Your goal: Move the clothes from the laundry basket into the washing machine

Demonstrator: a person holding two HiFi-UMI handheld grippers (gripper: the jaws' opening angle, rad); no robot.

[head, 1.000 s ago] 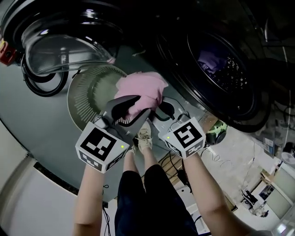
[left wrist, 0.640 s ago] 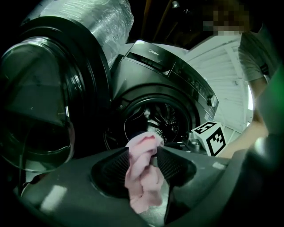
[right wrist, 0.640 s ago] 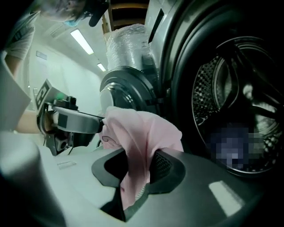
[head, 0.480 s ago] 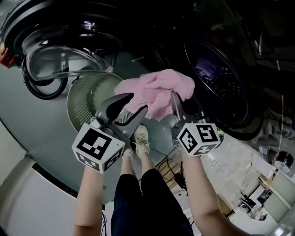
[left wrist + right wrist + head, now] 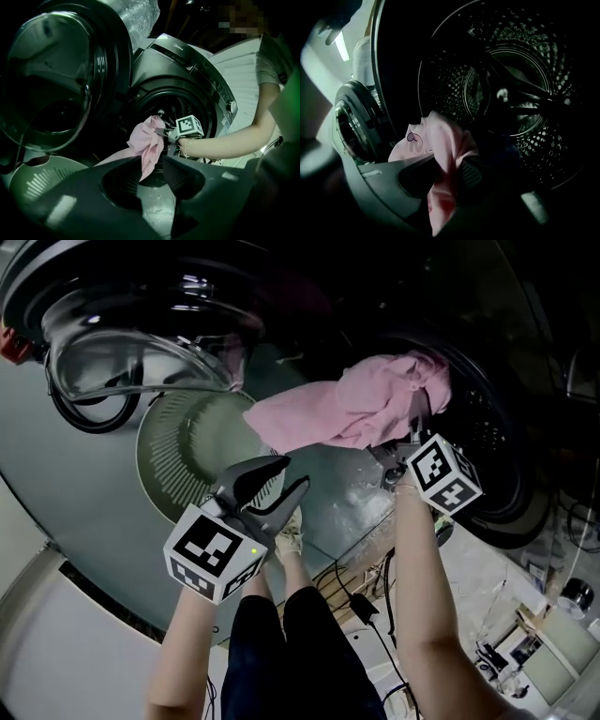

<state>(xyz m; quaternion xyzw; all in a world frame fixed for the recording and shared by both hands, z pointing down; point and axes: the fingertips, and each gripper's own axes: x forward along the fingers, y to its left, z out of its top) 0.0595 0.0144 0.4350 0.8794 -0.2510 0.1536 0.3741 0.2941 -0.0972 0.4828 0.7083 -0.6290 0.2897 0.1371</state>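
Cloth has travelled: a second ago the pink garment (image 5: 347,413) sat bunched over the laundry basket (image 5: 164,446). Now it hangs stretched in the air at the mouth of the washing machine (image 5: 497,456), carried right and far by the right tool (image 5: 411,418). The basket, at near left below the open door (image 5: 112,343), shows only its pale ribbed inside. This looks like the last piece, or one of the last, though the garment's trailing edge hides part of the basket.

The right tool's jaws are pinched onto a fold of the pink fabric, which bulges up between them and drapes below. The perforated drum (image 5: 511,93) lies straight ahead of it. The left tool (image 5: 275,491) stays back near the basket, its jaws parted a moderate way, with nothing between them and touching nothing.

What remains, I judge, is to push the garment past the drum's rim, trailing end included, and release it there.
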